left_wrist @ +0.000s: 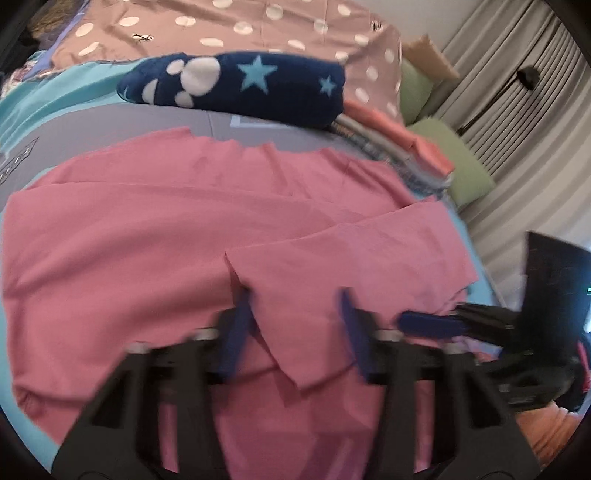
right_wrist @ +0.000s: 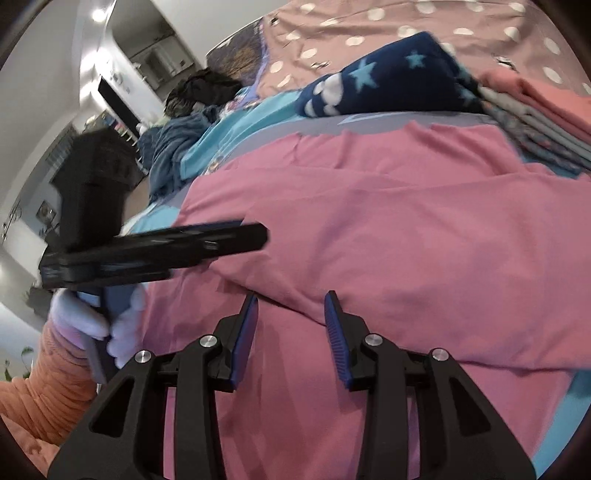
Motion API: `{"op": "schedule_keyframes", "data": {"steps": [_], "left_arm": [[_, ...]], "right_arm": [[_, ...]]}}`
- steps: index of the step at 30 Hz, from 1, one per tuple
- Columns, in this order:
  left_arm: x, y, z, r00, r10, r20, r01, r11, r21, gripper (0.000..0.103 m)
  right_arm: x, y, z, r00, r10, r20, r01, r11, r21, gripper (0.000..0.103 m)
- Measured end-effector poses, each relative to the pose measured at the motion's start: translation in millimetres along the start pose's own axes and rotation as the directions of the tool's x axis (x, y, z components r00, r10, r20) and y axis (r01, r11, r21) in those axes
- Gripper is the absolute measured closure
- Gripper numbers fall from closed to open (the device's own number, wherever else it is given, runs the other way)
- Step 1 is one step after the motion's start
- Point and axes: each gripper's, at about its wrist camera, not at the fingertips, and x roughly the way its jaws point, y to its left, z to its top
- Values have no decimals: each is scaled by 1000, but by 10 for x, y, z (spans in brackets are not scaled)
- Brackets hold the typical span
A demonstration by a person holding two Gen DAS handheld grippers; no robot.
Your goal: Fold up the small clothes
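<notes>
A pink garment [left_wrist: 155,229] lies spread on the bed, with a flap folded over its near right part [left_wrist: 332,266]. My left gripper [left_wrist: 295,299] is open just above the near edge of that flap, its blue fingers either side of the cloth. My right gripper [right_wrist: 290,299] is open over the same pink garment [right_wrist: 406,229], near a fold edge. The right gripper's blue finger also shows at the right of the left wrist view [left_wrist: 432,326]. The left gripper appears at the left of the right wrist view [right_wrist: 159,243], held by a white-gloved hand.
A navy star-and-paw blanket [left_wrist: 236,85] lies rolled behind the garment. A stack of folded clothes [left_wrist: 402,147] sits at the back right, next to green pillows [left_wrist: 465,166]. A polka-dot cover [left_wrist: 258,29] lies at the back. Dark clothes [right_wrist: 173,147] are heaped at the bed's left.
</notes>
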Motion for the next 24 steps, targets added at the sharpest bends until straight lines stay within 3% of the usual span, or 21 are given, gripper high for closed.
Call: {"op": "schedule_keyframes", "data": {"steps": [1, 3, 6, 8, 11, 13, 17, 19, 24], "left_arm": [[18, -30, 33, 1000, 7, -1, -7, 1000, 12, 101], [-93, -142, 99, 999, 23, 38, -25, 999, 36, 101], [-548, -387, 247, 981, 54, 189, -77, 990, 121, 101], [-945, -473, 359, 950, 88, 301, -138, 979, 149, 101], [-1239, -366, 445, 918, 165, 361, -222, 967, 124, 100], [-1292, -142, 406, 905, 256, 341, -300, 950, 84, 100], [-1080, 314, 210, 906, 358, 226, -367, 930, -3, 97], [-947, 513, 92, 904, 391, 172, -389, 920, -42, 78], [-852, 675, -41, 897, 418, 146, -413, 908, -65, 52]], "right_arm": [[-50, -29, -1, 1000, -6, 15, 6, 1000, 10, 64], [-256, -186, -8, 996, -28, 81, 22, 997, 68, 61], [-608, -450, -50, 978, -108, 181, 77, 983, 169, 58], [-834, -631, -106, 960, -162, 228, 107, 966, 234, 54], [-1064, -853, -215, 927, -284, 247, 200, 927, 316, 44], [-1122, -983, -289, 907, -354, 229, 263, 899, 350, 43], [-1041, -1150, -384, 921, -343, 183, 250, 882, 399, 43], [-949, -1142, -388, 927, -338, 160, 253, 883, 395, 43], [-787, -987, -354, 929, -351, 115, 306, 907, 290, 43]]}}
